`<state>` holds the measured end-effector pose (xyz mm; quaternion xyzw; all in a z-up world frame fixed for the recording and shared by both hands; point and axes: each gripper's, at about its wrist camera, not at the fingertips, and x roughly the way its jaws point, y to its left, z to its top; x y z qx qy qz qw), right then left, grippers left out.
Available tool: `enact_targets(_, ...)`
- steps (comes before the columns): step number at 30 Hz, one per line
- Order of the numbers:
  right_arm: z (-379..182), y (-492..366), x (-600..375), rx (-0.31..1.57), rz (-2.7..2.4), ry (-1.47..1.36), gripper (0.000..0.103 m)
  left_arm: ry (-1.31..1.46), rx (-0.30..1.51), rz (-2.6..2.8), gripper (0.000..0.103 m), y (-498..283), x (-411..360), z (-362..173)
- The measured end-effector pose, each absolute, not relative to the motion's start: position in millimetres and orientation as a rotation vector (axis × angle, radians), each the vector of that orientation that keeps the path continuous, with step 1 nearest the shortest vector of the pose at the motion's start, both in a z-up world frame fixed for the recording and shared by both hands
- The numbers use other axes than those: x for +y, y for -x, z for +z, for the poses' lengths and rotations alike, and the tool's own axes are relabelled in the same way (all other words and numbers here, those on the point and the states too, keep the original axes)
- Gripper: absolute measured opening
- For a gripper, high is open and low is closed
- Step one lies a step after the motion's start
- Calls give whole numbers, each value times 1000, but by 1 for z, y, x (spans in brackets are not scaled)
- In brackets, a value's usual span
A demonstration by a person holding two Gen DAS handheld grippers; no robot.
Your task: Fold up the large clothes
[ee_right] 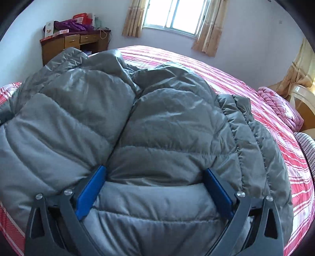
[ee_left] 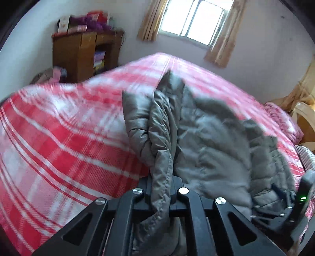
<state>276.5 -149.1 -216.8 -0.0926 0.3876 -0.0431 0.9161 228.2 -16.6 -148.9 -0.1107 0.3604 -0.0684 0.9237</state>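
A: Right, entry from my own two hands. My left gripper (ee_left: 161, 189) is clamped tight on a stitched edge of the grey puffer jacket (ee_left: 206, 137); the fold of cloth runs straight up between its black fingers and out beyond the tips.

B: And your other hand?

A: My right gripper (ee_right: 155, 177) has its jaws spread wide. The blue pads (ee_right: 88, 195) sit at either side of one padded panel of the jacket (ee_right: 157, 128), which bulges between them. Whether they actually squeeze it I cannot tell.

B: Where does the garment lie?

A: Directly ahead of both grippers, heaped on the red-and-white plaid bedspread (ee_left: 59, 137). In the left view the right gripper shows at the jacket's far right edge.

B: Beyond the jacket?

A: More bedspread, a pink blanket (ee_right: 279, 106) bunched near the headboard at right, then a wooden desk (ee_right: 72, 43) with boxes and purple cloth on top, and a curtained window (ee_right: 173, 15) in the back wall. The left view is blurred.
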Motion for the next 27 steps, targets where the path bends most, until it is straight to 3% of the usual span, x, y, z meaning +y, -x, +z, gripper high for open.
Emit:
enact_targets(13,-202,-278,-86,811,106,214,98,92,522,-138,5,-178,-20,-37)
enact_targets(20,-138,-248,-217,681,47,44,103,-114,442,-282,5,-173,-150,-3)
enact_targets(27,-161,-224,-383,672,-249,-267,103,-439,427,-348,5,-186,-308,-62)
